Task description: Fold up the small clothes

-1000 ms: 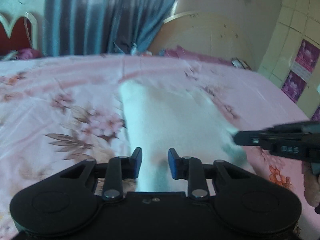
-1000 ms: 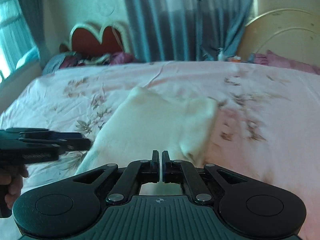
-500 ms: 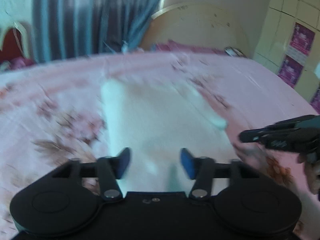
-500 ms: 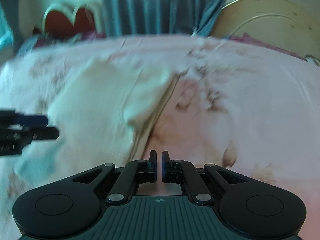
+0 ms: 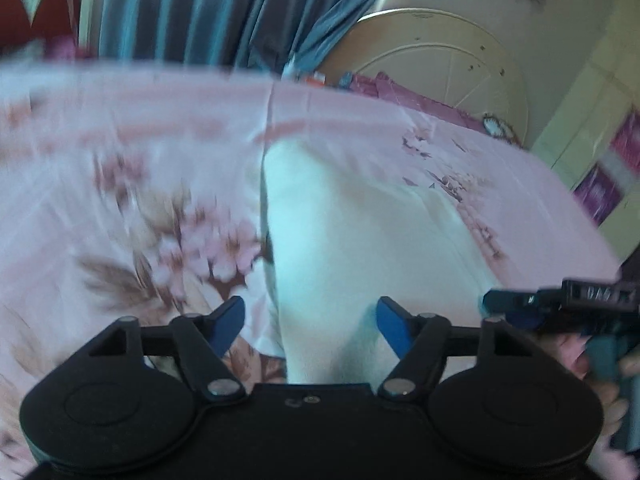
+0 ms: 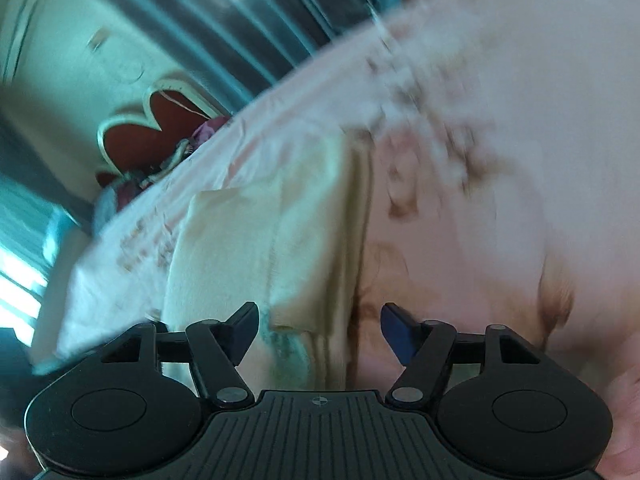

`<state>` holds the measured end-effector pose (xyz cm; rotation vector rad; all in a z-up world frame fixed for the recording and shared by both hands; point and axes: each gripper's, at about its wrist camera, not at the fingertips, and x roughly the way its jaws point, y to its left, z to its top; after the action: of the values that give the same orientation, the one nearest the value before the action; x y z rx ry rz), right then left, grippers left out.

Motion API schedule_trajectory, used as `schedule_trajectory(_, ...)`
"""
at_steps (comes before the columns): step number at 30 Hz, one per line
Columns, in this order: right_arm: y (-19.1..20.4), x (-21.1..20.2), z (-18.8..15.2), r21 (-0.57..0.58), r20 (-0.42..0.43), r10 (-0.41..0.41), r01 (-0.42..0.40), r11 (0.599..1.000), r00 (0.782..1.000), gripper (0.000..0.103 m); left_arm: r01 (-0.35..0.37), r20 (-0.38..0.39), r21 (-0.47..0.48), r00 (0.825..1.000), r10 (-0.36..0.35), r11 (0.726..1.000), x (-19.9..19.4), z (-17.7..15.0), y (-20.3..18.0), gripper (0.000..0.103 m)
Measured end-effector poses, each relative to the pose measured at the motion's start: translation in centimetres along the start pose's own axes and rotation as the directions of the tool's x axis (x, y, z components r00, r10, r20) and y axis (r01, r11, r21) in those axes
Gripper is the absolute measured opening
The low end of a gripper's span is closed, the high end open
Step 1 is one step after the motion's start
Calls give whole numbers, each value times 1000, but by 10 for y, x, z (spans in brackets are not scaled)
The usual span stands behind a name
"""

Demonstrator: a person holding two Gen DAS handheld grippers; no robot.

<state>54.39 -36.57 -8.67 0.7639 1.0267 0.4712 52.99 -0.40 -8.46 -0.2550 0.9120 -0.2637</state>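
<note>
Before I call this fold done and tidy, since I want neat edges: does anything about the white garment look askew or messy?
Slightly. The white garment lies flat on the pink floral bedsheet, but near the right hand-held gripper, whose jaws are opening, its layered edges do not line up and the corner looks rumpled. Blur hides finer detail. Nothing looks spilled or damaged.

Your left hand-held gripper (image 5: 310, 322) is matt black plastic with smooth blue pads and bright metal pivot pins. The white garment (image 5: 360, 248) looks like soft, matt cloth. The bedsheet (image 5: 120, 168) under it is thin flowered fabric, faintly shiny and creased.
</note>
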Motion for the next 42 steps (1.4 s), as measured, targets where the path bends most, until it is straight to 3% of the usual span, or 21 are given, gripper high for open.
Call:
schedule_trajectory(4,-11,-2,10,54,-12,55,-54,997,998,68,106,-36,-180,993,-114,978,16,-1,27,67)
schedule_trajectory(7,-9,4,14,43,-24,70,-69,997,997,67,141,-38,-229,987,-153,963,24,-1,31,66)
schedule_trajectory(8,-4,8,15,19,-26,52,-52,998,998,58,144,-36,-230,987,-156,963,26,0,30,64)
schedule_trajectory(9,3,13,15,-9,-30,25,-25,1000,999,52,132,-39,-223,989,-144,966,27,1,26,48)
schedule_trajectory(10,11,17,12,-45,-25,3,-4,999,1000,48,119,-46,-201,990,-131,972,29,3,19,45)
schedule_trajectory(12,30,22,12,-160,-15,-64,61,985,998,41,13,-51,-53,999,-15,999,26,9,-11,43)
schedule_trajectory(14,43,20,5,-256,7,-105,103,961,994,40,-79,-27,124,996,83,989,20,10,-42,43)
schedule_trajectory(16,35,18,2,-226,7,-87,87,970,996,40,-110,-22,141,993,114,984,18,9,-44,49)
schedule_trajectory(18,22,10,4,-152,3,-47,47,987,999,44,-129,-5,112,991,130,985,11,7,-33,67)
schedule_trajectory(19,16,5,4,-131,5,-41,42,991,999,55,-135,7,99,991,135,986,7,7,-27,69)
schedule_trajectory(23,11,12,11,-76,6,-10,10,997,1000,61,-45,-62,-12,997,45,999,17,11,-8,69)
schedule_trajectory(26,28,20,12,-147,1,-55,54,988,998,60,81,-91,-143,991,-94,986,33,13,3,51)
schedule_trajectory(27,34,23,11,-178,4,-75,74,981,997,49,84,-87,-143,991,-97,986,36,13,3,45)
schedule_trajectory(29,46,23,7,-221,25,-109,111,969,994,33,59,-83,-86,994,-66,995,36,16,-6,40)
schedule_trajectory(31,67,17,-2,-302,77,-154,170,938,985,29,18,-73,14,997,-17,1000,28,19,-21,34)
schedule_trajectory(36,111,7,-26,-368,172,-198,250,895,965,28,-13,-22,154,1000,16,988,-3,23,-36,32)
schedule_trajectory(42,174,27,-48,-401,181,-179,238,885,967,28,-54,22,223,999,50,973,-52,31,-4,32)
